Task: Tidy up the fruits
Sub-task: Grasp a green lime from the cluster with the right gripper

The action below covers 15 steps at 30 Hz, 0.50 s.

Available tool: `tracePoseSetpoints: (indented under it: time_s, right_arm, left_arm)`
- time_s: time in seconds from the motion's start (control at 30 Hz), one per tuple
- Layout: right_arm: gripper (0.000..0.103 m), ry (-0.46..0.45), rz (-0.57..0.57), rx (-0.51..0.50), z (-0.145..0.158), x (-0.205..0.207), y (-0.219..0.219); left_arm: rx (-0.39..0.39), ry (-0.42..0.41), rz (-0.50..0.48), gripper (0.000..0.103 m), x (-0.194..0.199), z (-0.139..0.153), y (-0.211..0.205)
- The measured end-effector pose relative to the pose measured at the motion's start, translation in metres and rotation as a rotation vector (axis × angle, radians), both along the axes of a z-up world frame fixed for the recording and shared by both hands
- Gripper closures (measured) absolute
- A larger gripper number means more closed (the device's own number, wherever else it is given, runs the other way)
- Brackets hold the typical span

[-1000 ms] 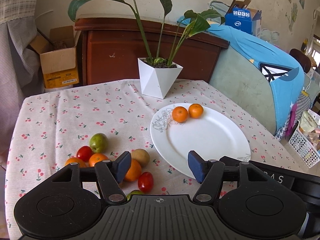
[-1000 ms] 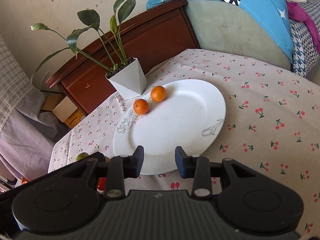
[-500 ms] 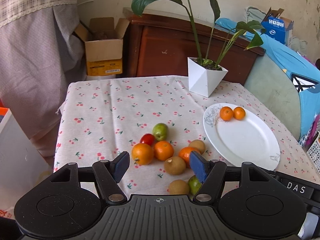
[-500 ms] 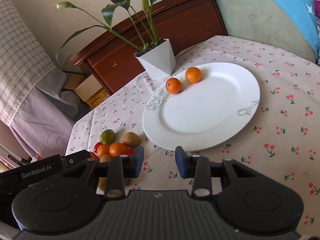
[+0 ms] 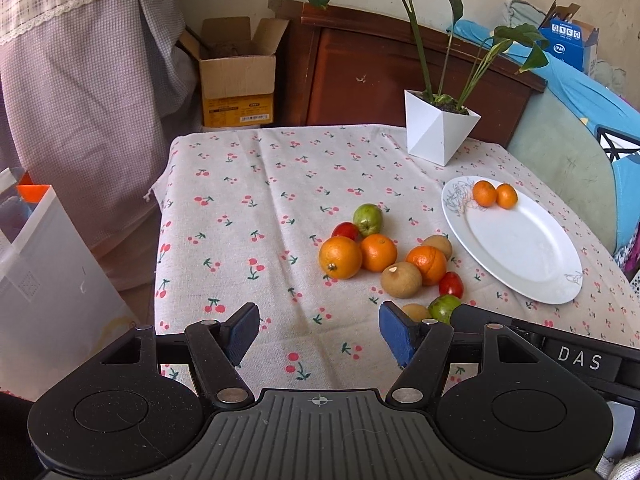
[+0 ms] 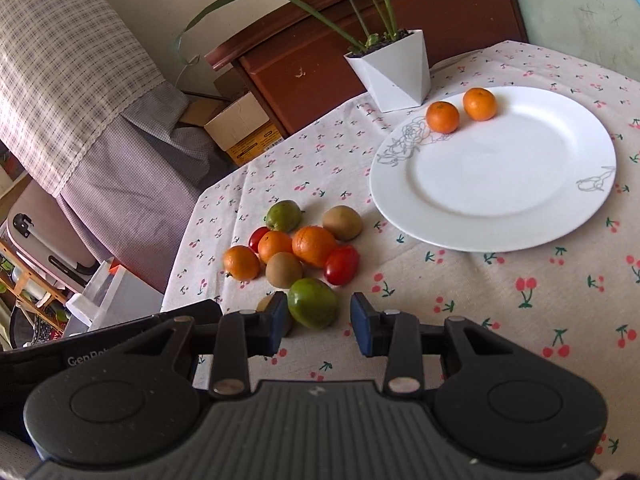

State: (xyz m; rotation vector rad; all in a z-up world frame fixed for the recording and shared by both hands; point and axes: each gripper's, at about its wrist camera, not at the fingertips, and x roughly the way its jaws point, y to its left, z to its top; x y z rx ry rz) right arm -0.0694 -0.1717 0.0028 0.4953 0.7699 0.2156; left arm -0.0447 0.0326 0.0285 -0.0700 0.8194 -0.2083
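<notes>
A pile of fruit lies on the cherry-print tablecloth: oranges (image 5: 340, 257), brown kiwis (image 5: 401, 280), red tomatoes (image 5: 451, 285) and green fruits (image 5: 367, 219). To its right stands a white plate (image 5: 520, 276) with two tangerines (image 5: 484, 193) at its far rim. My left gripper (image 5: 318, 332) hangs open over bare cloth, short of the pile. My right gripper (image 6: 320, 326) is narrowly open, and a green fruit (image 6: 313, 302) lies just ahead of its tips, close to the left pad, with nothing gripped. The plate (image 6: 492, 236) and tangerines (image 6: 442, 117) sit far right there.
A white faceted plant pot (image 5: 438, 132) stands at the table's back. Behind it are a brown wooden cabinet (image 5: 360, 76) and a cardboard box (image 5: 238, 80). A translucent bin (image 5: 44, 280) sits off the table's left edge, a sofa with blue cloth (image 5: 580, 128) to the right.
Both views have swung left from the plate to the fruit pile, which now lies right in front of both grippers. The jaws look the same width as before.
</notes>
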Motion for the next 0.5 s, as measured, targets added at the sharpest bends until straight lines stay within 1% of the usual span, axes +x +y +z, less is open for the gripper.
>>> tracePoseSetpoints:
  time_s: [0.1,0.23,0.33,0.5]
  right_arm:
    - [0.067,0.01,0.004,-0.008,-0.0039,0.0038,0.004]
    - [0.067,-0.002,0.01,-0.016,-0.0057,0.0057,0.0078]
    - [0.072,-0.004,0.009,-0.02,-0.0059,0.0057,0.0077]
    - [0.072,0.005,0.0,-0.018,-0.0038,0.0037,0.0044]
  left_arm:
    - [0.003,0.006,-0.001,0.037,-0.001,-0.0023,0.0022]
    - [0.005,0.011,-0.013,0.037,-0.0026,-0.005,0.0021]
    - [0.009,0.015,-0.024,0.037,-0.0035,-0.007,-0.0005]
    - [0.009,0.011,-0.046,0.037,-0.0058,-0.0087,-0.0072]
